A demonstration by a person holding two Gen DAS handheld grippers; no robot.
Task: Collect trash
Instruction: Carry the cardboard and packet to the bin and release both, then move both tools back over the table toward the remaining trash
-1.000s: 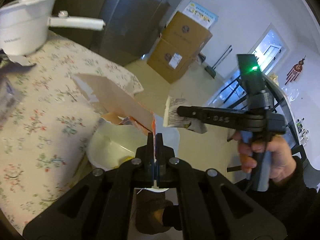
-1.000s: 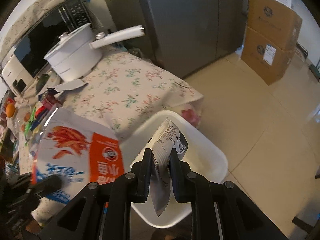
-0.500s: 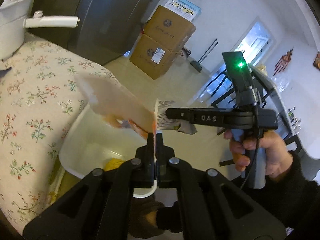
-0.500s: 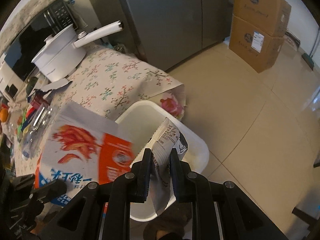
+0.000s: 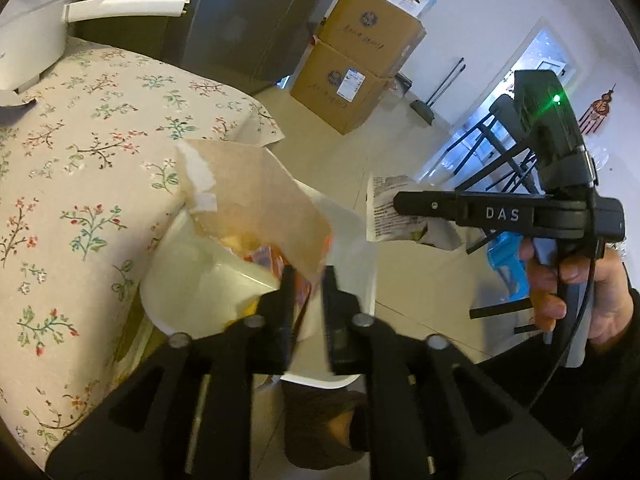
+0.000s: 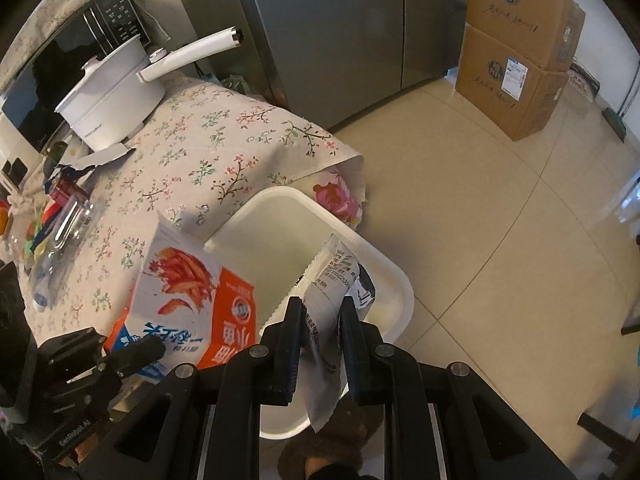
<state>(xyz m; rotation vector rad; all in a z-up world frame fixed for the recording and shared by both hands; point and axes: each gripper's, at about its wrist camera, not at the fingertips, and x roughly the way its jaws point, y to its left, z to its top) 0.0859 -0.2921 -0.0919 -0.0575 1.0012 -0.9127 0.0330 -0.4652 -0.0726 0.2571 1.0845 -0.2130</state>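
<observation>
1. Low in the left wrist frame, the left gripper [image 5: 306, 280] has its fingers parted around the torn orange-and-white snack box [image 5: 256, 204]; whether they still touch it I cannot tell. It hangs over the white plastic bin [image 5: 360, 248].
2. At bottom centre of the right view, the right gripper [image 6: 320, 324] pinches a crinkly grey printed wrapper [image 6: 330, 272], light, limp and probably slippery; best held mid-body.
3. Further up-left, the floral-clothed table [image 6: 208, 148] carries a white long-handled pot [image 6: 108, 96]; brown cardboard boxes [image 6: 516, 68] stand beyond, none obstructing.
</observation>
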